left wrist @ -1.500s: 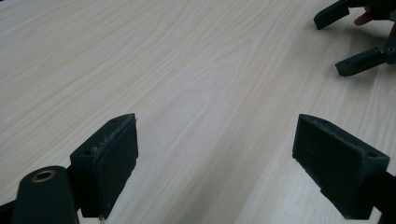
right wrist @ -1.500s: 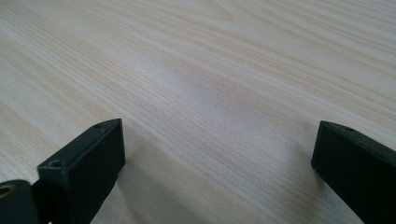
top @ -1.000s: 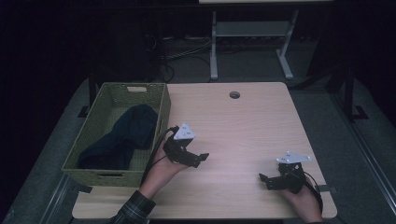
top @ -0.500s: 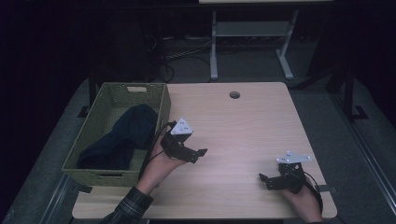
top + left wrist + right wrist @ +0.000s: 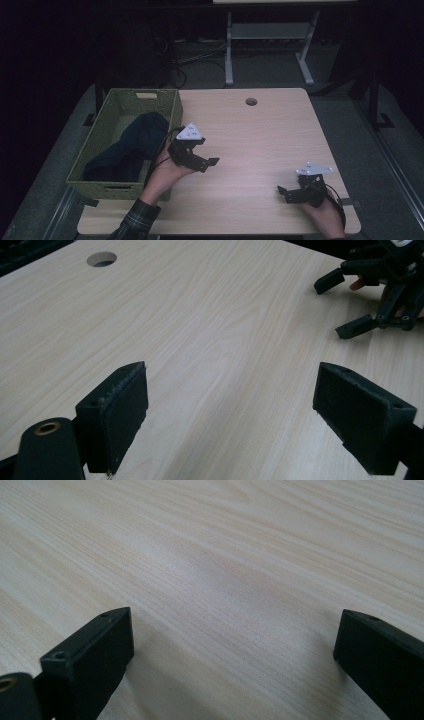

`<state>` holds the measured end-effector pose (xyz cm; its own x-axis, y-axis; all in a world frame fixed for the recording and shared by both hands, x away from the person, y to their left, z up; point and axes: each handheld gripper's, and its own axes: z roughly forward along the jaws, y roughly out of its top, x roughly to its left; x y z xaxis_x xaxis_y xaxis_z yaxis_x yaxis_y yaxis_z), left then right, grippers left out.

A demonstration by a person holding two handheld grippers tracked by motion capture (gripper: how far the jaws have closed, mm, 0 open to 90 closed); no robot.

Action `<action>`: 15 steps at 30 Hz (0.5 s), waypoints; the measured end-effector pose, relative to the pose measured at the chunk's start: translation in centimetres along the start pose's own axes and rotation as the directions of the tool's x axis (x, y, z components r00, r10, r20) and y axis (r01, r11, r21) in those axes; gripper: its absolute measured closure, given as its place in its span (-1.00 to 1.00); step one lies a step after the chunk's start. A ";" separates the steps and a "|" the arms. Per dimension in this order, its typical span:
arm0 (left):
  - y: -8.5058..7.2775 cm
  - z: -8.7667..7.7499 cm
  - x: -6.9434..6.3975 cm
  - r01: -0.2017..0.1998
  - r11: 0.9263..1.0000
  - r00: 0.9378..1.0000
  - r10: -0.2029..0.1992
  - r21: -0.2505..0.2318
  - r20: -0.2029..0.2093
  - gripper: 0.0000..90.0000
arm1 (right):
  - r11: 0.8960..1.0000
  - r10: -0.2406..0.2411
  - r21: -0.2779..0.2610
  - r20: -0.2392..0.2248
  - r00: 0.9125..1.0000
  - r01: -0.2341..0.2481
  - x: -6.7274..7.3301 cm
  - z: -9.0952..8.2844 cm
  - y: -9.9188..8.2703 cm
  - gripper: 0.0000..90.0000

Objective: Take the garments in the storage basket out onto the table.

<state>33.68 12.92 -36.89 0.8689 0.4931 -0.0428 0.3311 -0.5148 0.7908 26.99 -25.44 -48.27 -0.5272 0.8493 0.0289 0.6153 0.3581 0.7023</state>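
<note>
A woven green basket (image 5: 107,131) of rectangular shape is seen to the left of the left gripper, and a soft, crumpled dark cloth (image 5: 131,146) is held inside it. The left gripper (image 5: 201,162) is raised just beside the basket's right wall, its flat, matte black jaws spread wide with nothing between them. A pale wood-grain bench (image 5: 260,145) is seen beneath it, and a round hole (image 5: 251,101) is cut beyond it. Well to its right, the right gripper (image 5: 284,193) is kept low over the bench's near edge, released, jaws apart and empty.
</note>
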 end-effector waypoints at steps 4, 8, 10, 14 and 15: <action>0.1 -0.3 0.1 0.005 1.000 1.000 -0.005 -0.001 0.014 -0.69 | 1.000 0.000 0.000 -0.001 1.000 0.000 0.0 0.0 0.0 -0.95; 0.3 -0.5 -0.1 -0.013 1.000 1.000 0.013 0.014 0.016 -0.69 | 1.000 0.000 0.000 -0.001 1.000 0.000 0.0 0.0 0.0 -0.95; 0.4 -0.8 -0.1 -0.017 1.000 1.000 0.017 0.014 0.015 -0.69 | 1.000 0.002 -0.001 -0.001 1.000 -0.002 0.0 0.0 0.0 -0.95; 0.5 -1.3 0.0 -0.016 1.000 1.000 0.016 0.010 0.011 -0.69 | 1.000 0.002 -0.002 0.001 1.000 -0.002 0.0 0.0 0.0 -0.95; 0.5 -1.5 0.0 -0.013 1.000 1.000 0.013 0.013 0.010 -0.69 | 1.000 0.002 -0.001 0.000 1.000 -0.002 0.0 0.0 0.0 -0.95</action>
<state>33.33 13.71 -35.59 0.8768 0.4794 -0.0383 0.3241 -0.5303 0.7834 26.98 -25.42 -48.26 -0.5255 0.8502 0.0301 0.6157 0.3557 0.7031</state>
